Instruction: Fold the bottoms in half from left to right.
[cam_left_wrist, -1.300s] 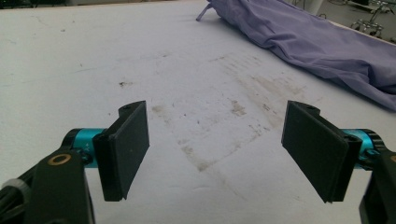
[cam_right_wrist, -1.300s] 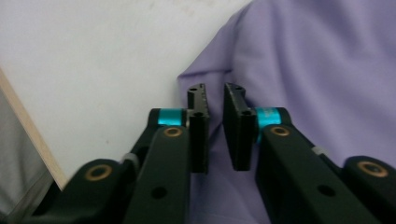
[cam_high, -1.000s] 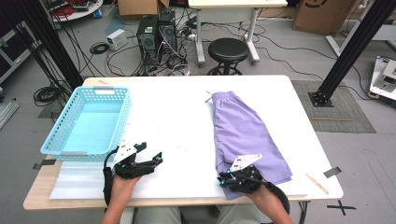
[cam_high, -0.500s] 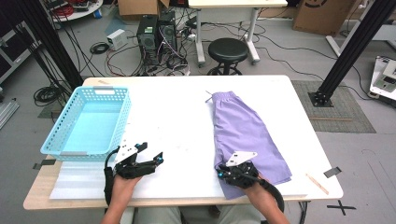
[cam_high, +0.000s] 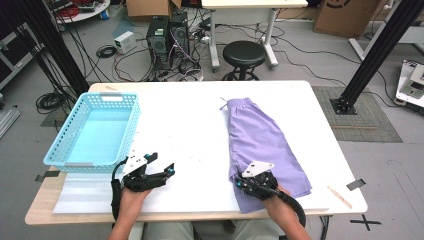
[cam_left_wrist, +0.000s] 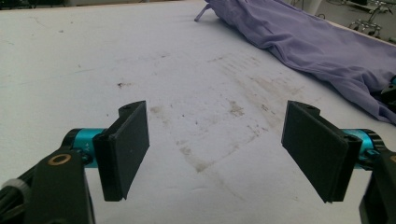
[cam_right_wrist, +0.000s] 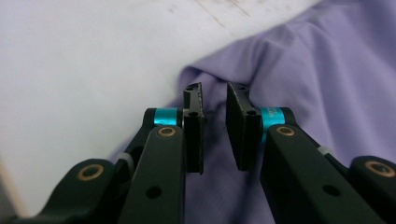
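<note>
right gripper (cam_high: 248, 183) sits at the near right of the white table (cam_high: 200, 125), over the near end of the purple shorts (cam_high: 260, 145). its jaws stand nearly together with a narrow gap between them, and in the right gripper view (cam_right_wrist: 215, 130) the gap hangs above a raised fold of the purple cloth — whether the pads actually pinch that fold i cannot tell, since bare cloth shows through the slot and no fabric is plainly caught in it.

the shorts lie long and flat on the right half of the table, waistband at the far end, leg hem at the near edge just under the right gripper.

left gripper (cam_high: 159, 172) rests at the near left, well apart from the shorts, jaws wide apart with bare, stained tabletop between them (cam_left_wrist: 215, 149) — the cloth lies off to its far right.

a light blue basket (cam_high: 75, 150) stands at the table's left edge, just beyond the left gripper.
</note>
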